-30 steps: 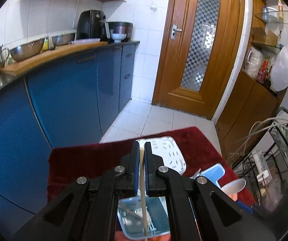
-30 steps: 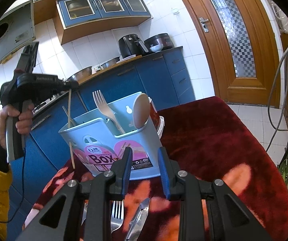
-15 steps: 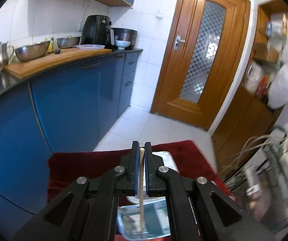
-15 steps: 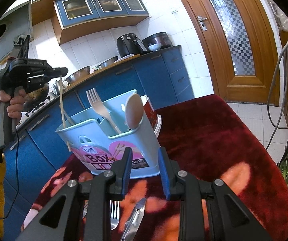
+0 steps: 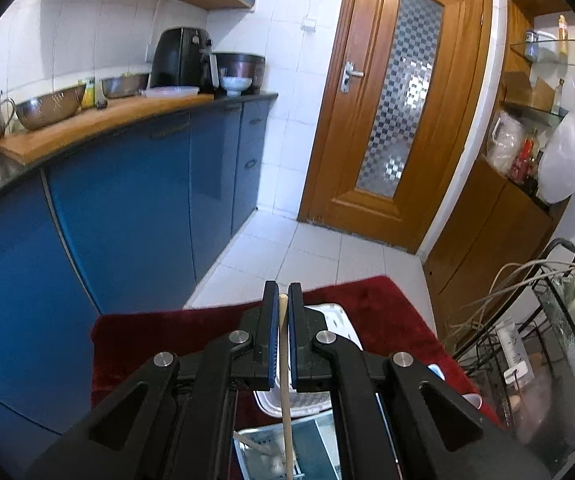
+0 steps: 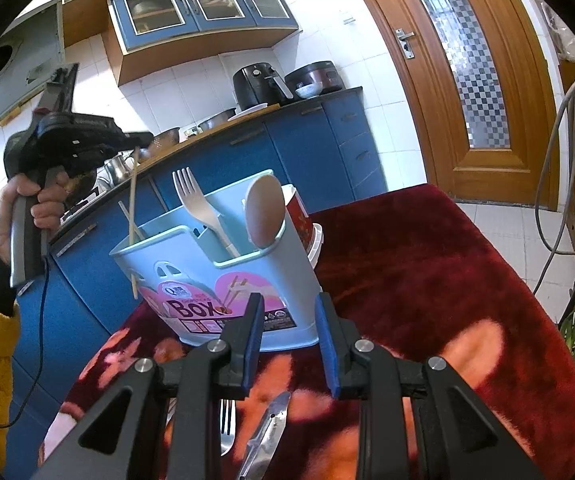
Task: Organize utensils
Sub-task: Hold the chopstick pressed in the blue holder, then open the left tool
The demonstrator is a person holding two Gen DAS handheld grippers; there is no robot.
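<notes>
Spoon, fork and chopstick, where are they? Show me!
Spoon (image 6: 264,212): right wrist view, on its bowl.
Fork (image 6: 191,192): right wrist view, below its tines.
Chopstick (image 5: 284,364): left wrist view, mid-shaft.

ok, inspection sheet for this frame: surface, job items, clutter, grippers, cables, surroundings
Surface: dark red blanket.
Job's things: blue utensil box holds wooden fork, wooden spoon, a chopstick; metal fork and knife lie on the blanket.
Clutter: red cup behind the box.
Grippers: left gripper shut on chopstick over the box; right gripper open, empty.
Cables: grey cables at right; lead below left gripper.
Surroundings: blue cabinets, wooden door, air fryer.
</notes>
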